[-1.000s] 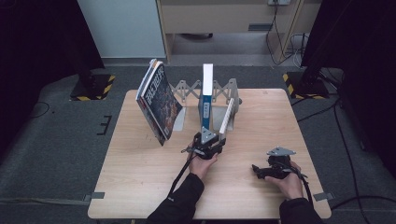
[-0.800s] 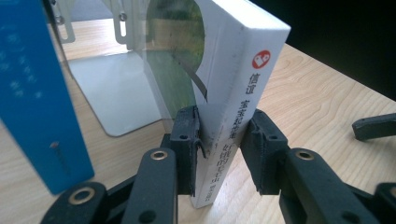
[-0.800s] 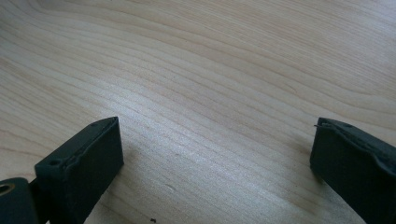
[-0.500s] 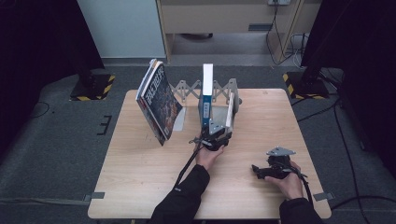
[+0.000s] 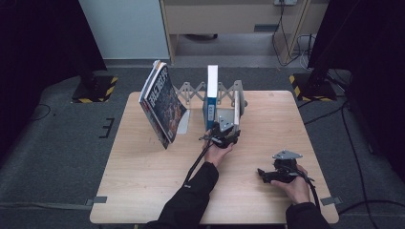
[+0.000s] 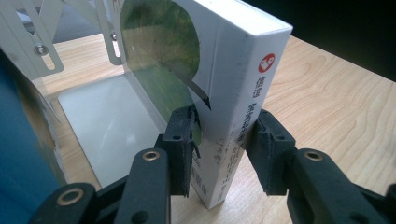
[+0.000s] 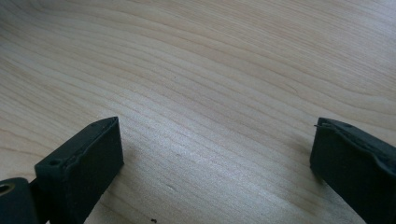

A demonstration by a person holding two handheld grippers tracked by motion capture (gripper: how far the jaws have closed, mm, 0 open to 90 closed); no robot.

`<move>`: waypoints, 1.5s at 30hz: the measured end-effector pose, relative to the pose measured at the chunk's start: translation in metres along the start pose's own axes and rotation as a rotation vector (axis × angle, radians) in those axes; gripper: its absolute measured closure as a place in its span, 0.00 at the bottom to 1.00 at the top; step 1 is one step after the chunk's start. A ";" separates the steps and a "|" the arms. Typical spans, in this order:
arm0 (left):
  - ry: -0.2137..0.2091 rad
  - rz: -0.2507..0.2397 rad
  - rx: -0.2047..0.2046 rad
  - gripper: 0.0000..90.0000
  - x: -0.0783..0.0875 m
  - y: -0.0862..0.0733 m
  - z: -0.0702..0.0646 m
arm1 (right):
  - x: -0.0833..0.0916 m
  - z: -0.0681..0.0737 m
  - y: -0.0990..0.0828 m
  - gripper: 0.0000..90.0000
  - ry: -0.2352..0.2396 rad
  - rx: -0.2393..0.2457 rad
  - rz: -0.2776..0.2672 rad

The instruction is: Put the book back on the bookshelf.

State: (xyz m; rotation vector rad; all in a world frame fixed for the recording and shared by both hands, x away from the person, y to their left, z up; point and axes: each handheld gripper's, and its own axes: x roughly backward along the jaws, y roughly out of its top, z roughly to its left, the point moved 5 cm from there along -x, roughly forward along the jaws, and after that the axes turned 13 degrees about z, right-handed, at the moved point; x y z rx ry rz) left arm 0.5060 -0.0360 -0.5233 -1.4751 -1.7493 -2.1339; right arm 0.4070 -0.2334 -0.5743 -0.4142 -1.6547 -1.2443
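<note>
White book (image 6: 233, 79) upright in bookstand (image 5: 229, 93)

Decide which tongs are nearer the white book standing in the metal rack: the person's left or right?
Left. The left tongs straddle the white book's spine, jaws just opening, a gap showing at one pad. The right tongs rest apart on the table, near its front right.
</note>
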 end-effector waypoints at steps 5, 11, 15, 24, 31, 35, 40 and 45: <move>0.004 0.004 -0.005 0.67 -0.004 0.004 0.000 | 0.000 0.000 0.000 0.03 0.000 0.000 0.000; -0.014 0.036 -0.045 0.63 -0.002 0.002 0.002 | 0.000 0.000 0.000 0.03 0.000 0.000 0.000; -0.029 0.044 -0.080 0.58 0.013 0.000 0.004 | 0.000 0.000 0.000 0.03 0.001 0.000 0.000; -0.087 0.060 -0.075 0.46 0.062 -0.017 0.015 | 0.000 0.000 0.000 0.03 0.001 0.000 0.000; -0.080 0.106 -0.071 0.39 0.094 -0.055 0.029 | 0.000 0.000 0.000 0.03 0.000 0.000 0.000; -0.078 0.151 -0.051 0.35 0.108 -0.083 0.040 | 0.000 0.000 0.000 0.03 0.000 0.000 0.000; -0.067 0.189 -0.021 0.32 0.125 -0.110 0.055 | 0.000 0.000 0.000 0.02 -0.008 -0.008 0.003; -0.053 0.201 0.007 0.25 0.141 -0.127 0.070 | 0.000 -0.001 0.000 0.01 -0.010 -0.011 0.005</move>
